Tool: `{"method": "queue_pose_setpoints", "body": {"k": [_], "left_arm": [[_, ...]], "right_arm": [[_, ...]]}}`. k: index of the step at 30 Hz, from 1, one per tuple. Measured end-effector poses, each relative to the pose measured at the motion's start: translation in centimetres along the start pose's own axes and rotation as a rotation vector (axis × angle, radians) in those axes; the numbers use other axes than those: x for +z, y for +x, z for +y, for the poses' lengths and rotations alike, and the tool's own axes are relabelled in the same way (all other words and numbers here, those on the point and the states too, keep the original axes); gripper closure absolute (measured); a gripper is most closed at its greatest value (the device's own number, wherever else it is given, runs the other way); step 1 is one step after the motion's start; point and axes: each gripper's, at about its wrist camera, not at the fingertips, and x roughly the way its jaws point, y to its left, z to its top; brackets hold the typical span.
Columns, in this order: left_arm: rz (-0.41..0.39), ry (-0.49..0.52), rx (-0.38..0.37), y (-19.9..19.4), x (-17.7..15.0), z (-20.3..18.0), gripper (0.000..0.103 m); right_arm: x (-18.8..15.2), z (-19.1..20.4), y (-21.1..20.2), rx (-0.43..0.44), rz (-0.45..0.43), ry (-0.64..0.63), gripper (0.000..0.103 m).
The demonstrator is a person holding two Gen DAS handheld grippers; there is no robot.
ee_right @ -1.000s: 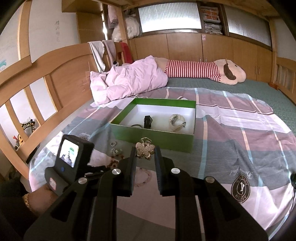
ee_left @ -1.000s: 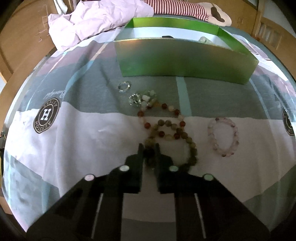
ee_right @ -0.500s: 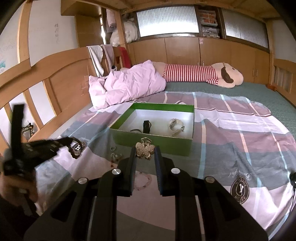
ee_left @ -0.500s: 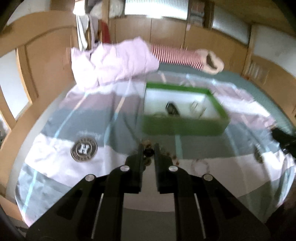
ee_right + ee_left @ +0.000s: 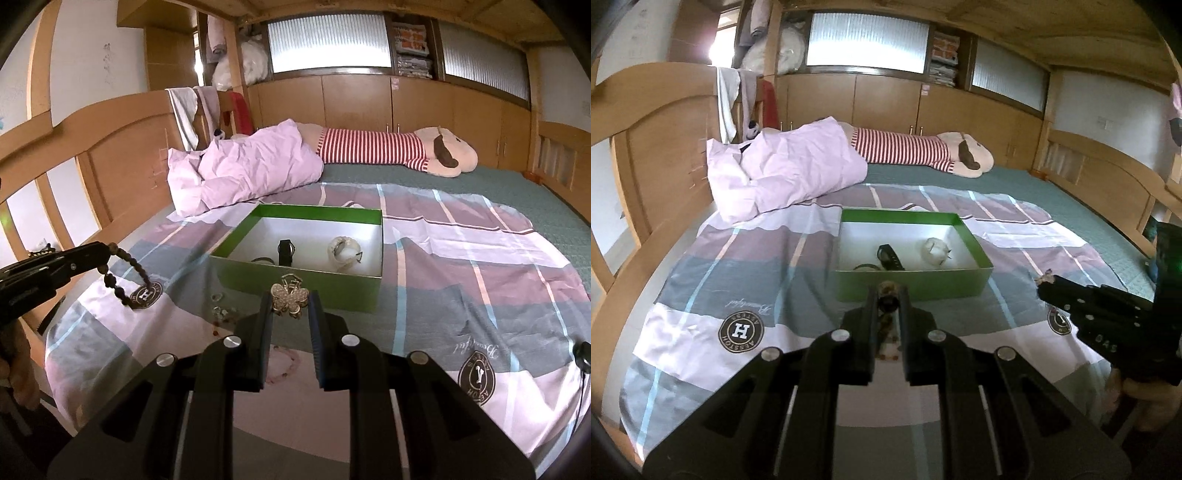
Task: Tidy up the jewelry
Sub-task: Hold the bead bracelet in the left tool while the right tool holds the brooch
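Dark beaded bracelet (image 5: 887,302) (mostly hidden) hangs inside the left claw (image 5: 888,295).

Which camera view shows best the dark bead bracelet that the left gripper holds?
The right wrist view: the dark bead bracelet hangs in full from the left gripper. The left wrist view shows only a few beads between its fingers.

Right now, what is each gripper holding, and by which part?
Left gripper: dark bead bracelet, pinched at its top beads, the rest dangling. Right gripper: butterfly hair clip, gripped by its wings.
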Motion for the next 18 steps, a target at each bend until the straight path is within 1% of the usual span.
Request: {"method": "queue_pose_setpoints", "body": {"k": [18], "left_arm": [[-0.003, 0.002, 0.000, 0.19, -0.12, -0.04, 0.092]], "right_arm": [[-0.08, 0.07, 0.22, -0.009, 0.005, 0.001, 0.084]]}}
